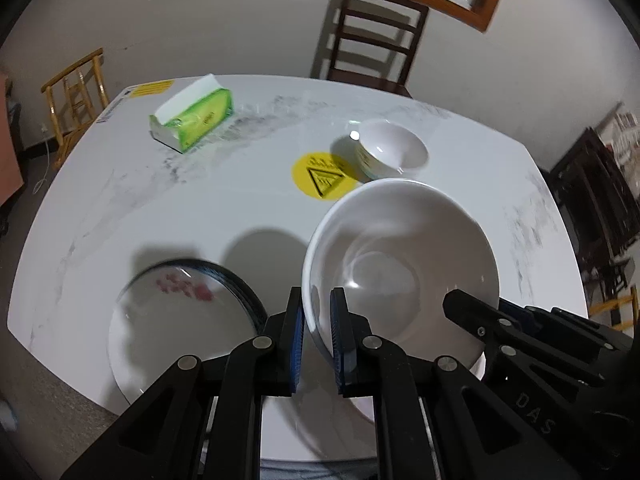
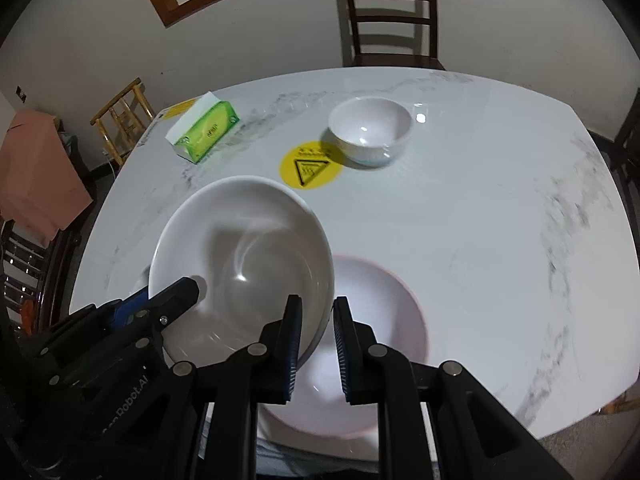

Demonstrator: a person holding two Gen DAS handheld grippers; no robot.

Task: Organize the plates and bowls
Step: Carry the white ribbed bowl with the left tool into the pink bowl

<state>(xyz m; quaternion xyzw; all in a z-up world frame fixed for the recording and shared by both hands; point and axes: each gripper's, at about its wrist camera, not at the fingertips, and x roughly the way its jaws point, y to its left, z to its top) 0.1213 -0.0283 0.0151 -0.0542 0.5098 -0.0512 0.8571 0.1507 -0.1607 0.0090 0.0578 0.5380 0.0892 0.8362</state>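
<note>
**Gripping one large bowl from both sides above the desk**

Hanging over the white marbled desk (image 1: pixel 120 200), the large white bowl (image 1: pixel 400 264) was held clear of the surface, tilted, with its shadow falling on the desk behind it. The left gripper (image 1: pixel 318 332) had its fingers (image 1: pixel 297 344) clamped on the bowl's rim, one blue pad inside the wall and one outside. The right gripper (image 2: pixel 316 340) had its fingers (image 2: pixel 291 344) pinched on the opposite rim in the same way, so the bowl hung between the two tools. In each wrist view the other gripper showed at the far side of the bowl.

Below and left of the bowl in the left view lay a dark-rimmed plate (image 1: pixel 180 320) with a red pattern, flat on the desk near its front edge. Below the bowl in the right view sat a pale pink plate (image 2: pixel 380 340), also near the front edge; the bowl overlapped it in the picture, though whether they touched could not be told.

Farther back stood a small white bowl (image 2: pixel 370 132), upright, just beside a round yellow warning sticker (image 2: pixel 308 168). A green tissue box (image 2: pixel 204 132) lay toward the back left corner, well apart from the dishes. A dark wooden chair (image 2: pixel 392 16) stood behind the desk against the wall.
</note>
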